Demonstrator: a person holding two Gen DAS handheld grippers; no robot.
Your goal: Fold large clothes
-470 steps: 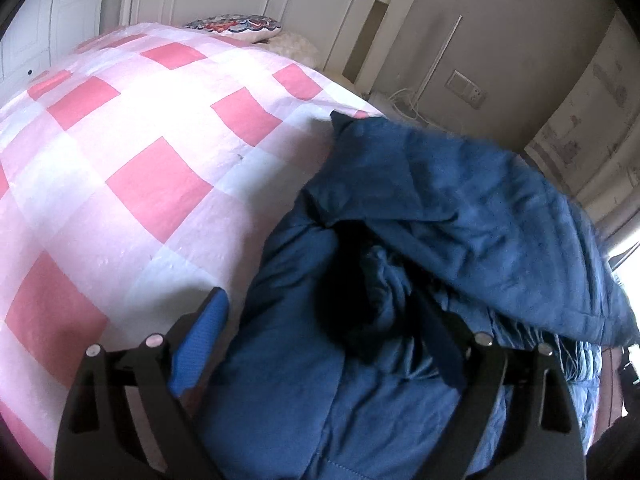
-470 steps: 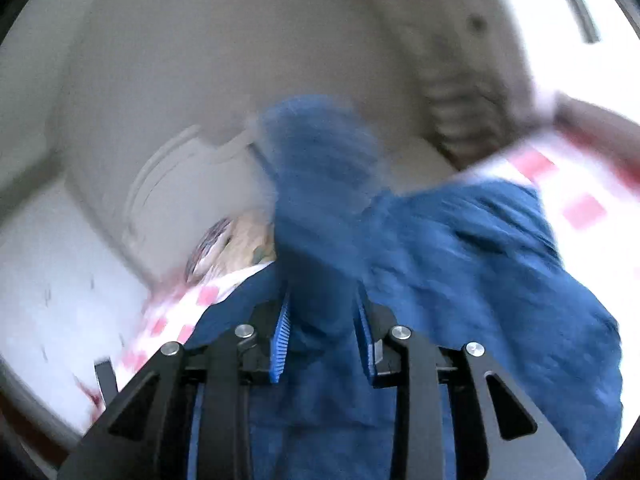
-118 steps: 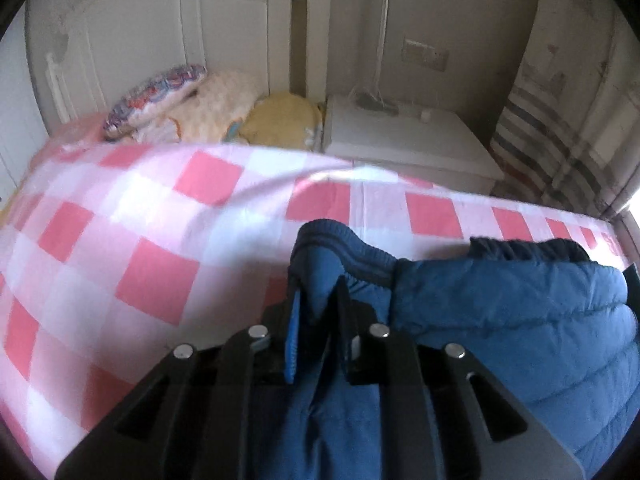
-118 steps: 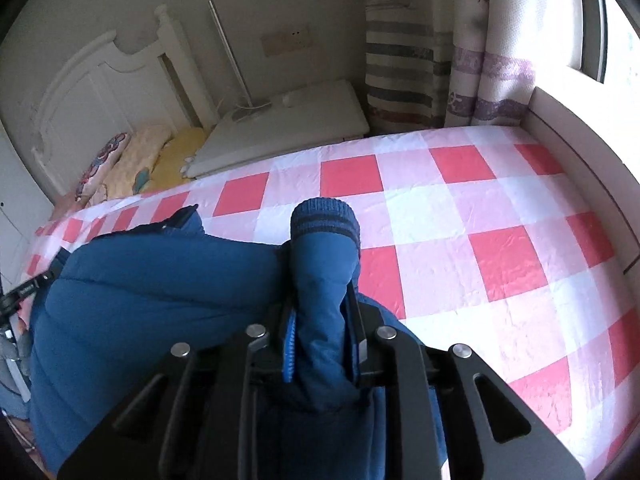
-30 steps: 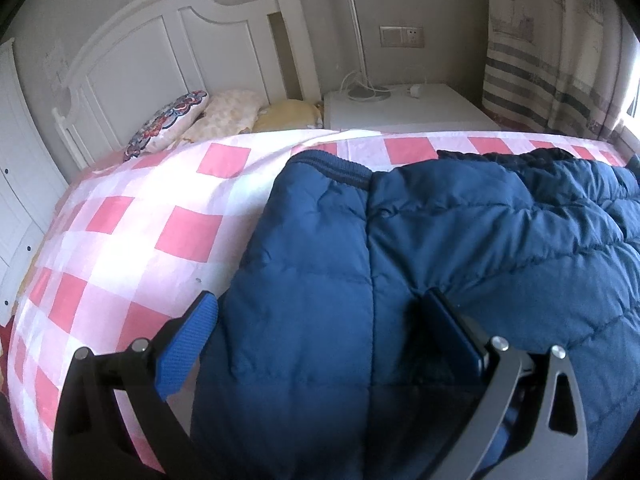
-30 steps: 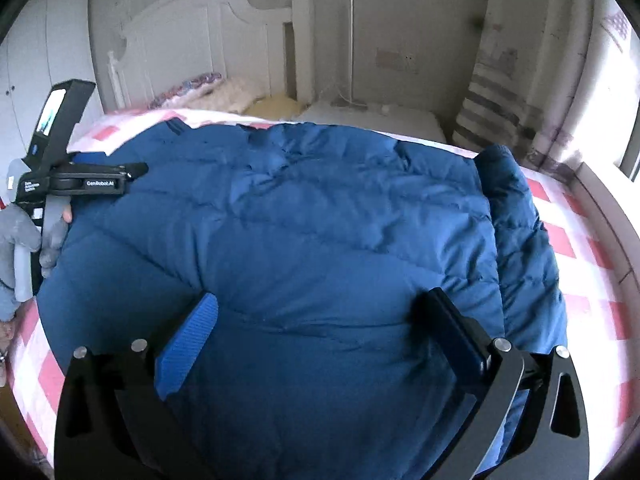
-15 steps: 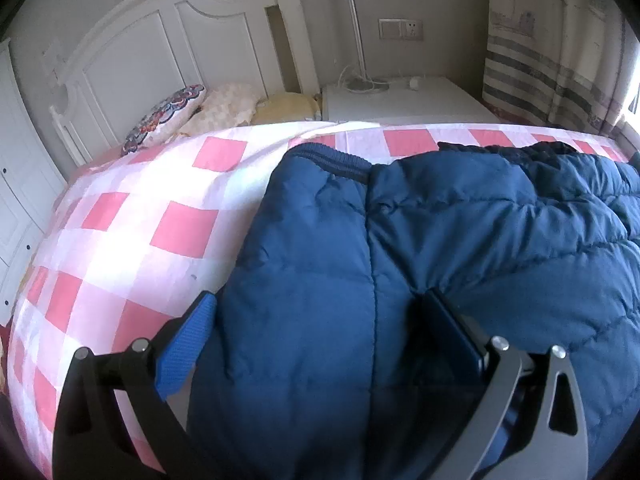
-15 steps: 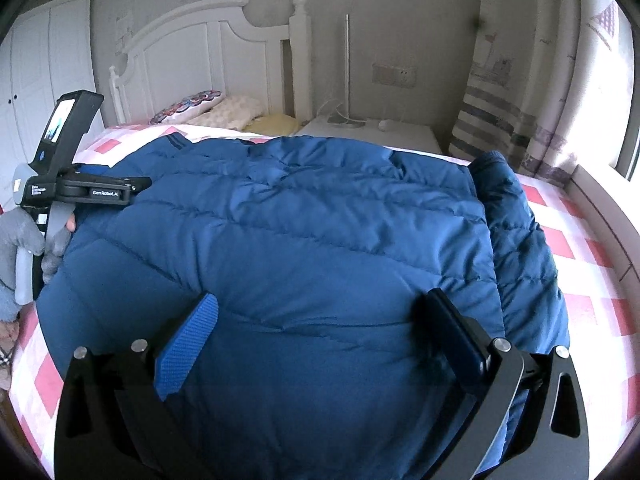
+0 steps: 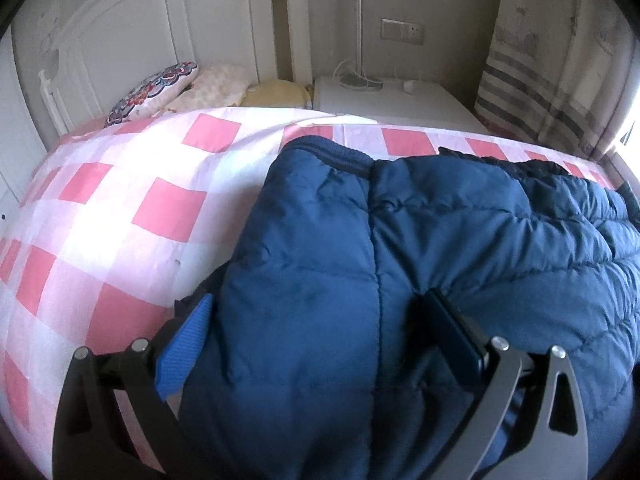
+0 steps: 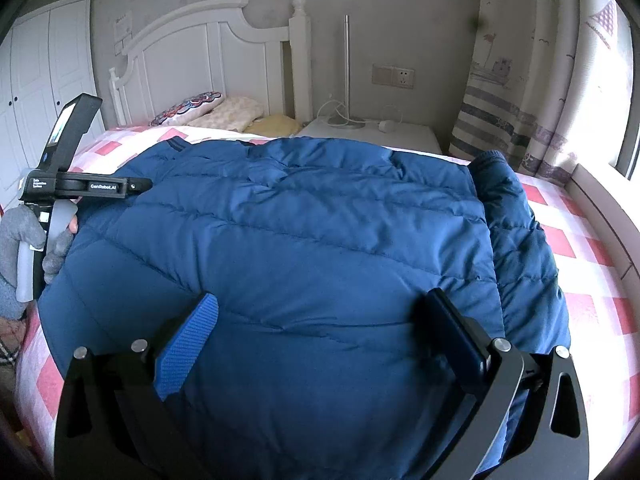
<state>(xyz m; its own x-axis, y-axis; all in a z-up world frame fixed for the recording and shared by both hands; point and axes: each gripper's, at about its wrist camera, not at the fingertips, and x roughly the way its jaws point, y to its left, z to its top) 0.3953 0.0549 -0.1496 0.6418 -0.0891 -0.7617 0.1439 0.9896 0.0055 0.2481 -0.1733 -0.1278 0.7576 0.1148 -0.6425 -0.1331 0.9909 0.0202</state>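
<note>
— Is anything seen that holds other things?

— Only the bed, spread with a pink-and-white checked cover. The blue quilted jacket is laid flat across it, and pillows are piled at the far end against the white headboard. A white nightstand is seen to the right of the headboard, with a lamp base on it.

— How are the fingers set?

— The left gripper is spread wide, with nothing clamped; the near left part of the jacket is bulged up between its two fingers, and the fabric is touched by the right finger. The right gripper is likewise held wide apart above the near middle of the jacket, nothing being gripped.

— Where is the jacket placed relative to them?

— It is stretched away from both grippers toward the headboard. One sleeve is folded along the right edge. In the right wrist view, the left gripper is seen at the jacket's left edge, held by a gloved hand.
</note>
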